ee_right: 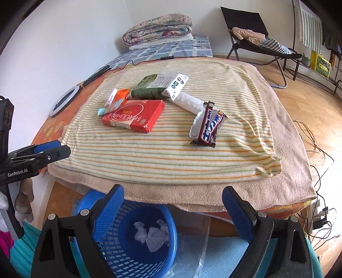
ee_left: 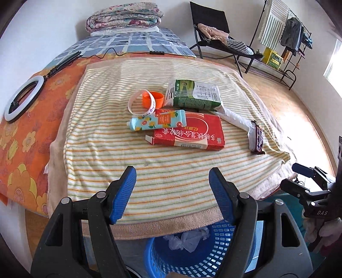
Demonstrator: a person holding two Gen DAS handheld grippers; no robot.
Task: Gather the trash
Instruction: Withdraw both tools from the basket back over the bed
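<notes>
On a striped towel [ee_left: 160, 175] [ee_right: 149, 154] lie a red box [ee_left: 192, 132] [ee_right: 134, 116], a green carton [ee_left: 194, 95] [ee_right: 156, 85], a floral tube [ee_left: 158, 123], an orange cap [ee_left: 155, 98] [ee_right: 122, 93], a white wristband [ee_left: 136, 104], a white wrapper [ee_left: 234, 118] [ee_right: 188, 102] and a dark candy wrapper [ee_left: 257, 140] [ee_right: 210, 127]. A blue basket [ee_left: 188, 250] [ee_right: 136, 239] with crumpled paper stands below the bed's front edge. My left gripper [ee_left: 172, 184] and right gripper [ee_right: 173, 203] are open and empty, short of the items.
A ring light [ee_left: 23, 98] [ee_right: 64, 100] lies on the orange sheet at left. Folded quilts [ee_left: 124, 19] sit at the far end. A folding chair [ee_left: 215, 42] and a clothes rack [ee_left: 284, 42] stand on the wooden floor at right. Cables [ee_right: 314, 136] trail on the floor.
</notes>
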